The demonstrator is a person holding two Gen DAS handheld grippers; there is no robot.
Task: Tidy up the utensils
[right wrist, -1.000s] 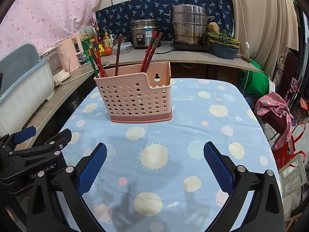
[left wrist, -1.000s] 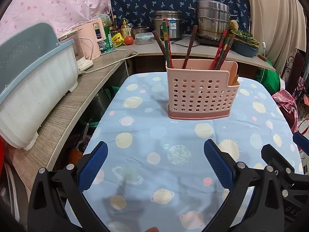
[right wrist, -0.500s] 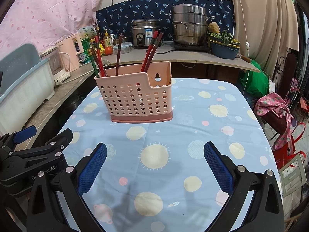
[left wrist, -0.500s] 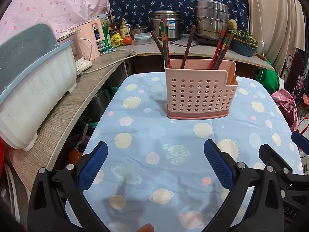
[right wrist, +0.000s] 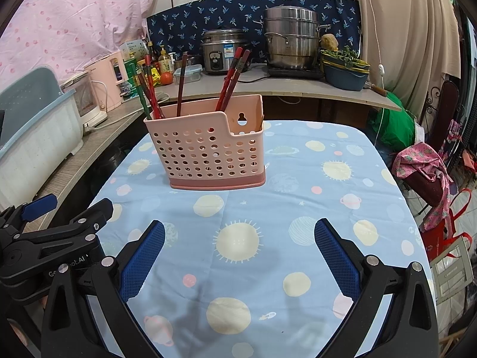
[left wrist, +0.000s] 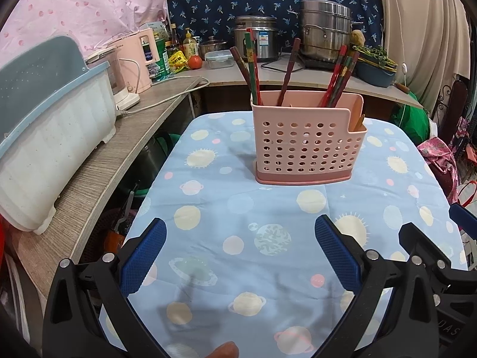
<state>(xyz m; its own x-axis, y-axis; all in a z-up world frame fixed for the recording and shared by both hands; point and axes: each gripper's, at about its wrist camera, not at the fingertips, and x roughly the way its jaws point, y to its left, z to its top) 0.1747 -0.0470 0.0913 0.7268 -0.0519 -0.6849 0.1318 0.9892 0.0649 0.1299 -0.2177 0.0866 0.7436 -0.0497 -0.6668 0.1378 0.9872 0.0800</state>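
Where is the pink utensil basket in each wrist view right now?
Left wrist: basket stands upper centre, slightly right, on the blue tablecloth.
Right wrist: basket stands upper centre, slightly left, on the same cloth.
Shared landmark: the steel steamer pot on the counter behind.

Two low wrist views side by side, facing the same pink caddy (left wrist: 308, 143) (mid-table, near).

Left gripper (left wrist: 240, 250) and right gripper (right wrist: 239, 252) hover side by side, jaws spread wide, empty
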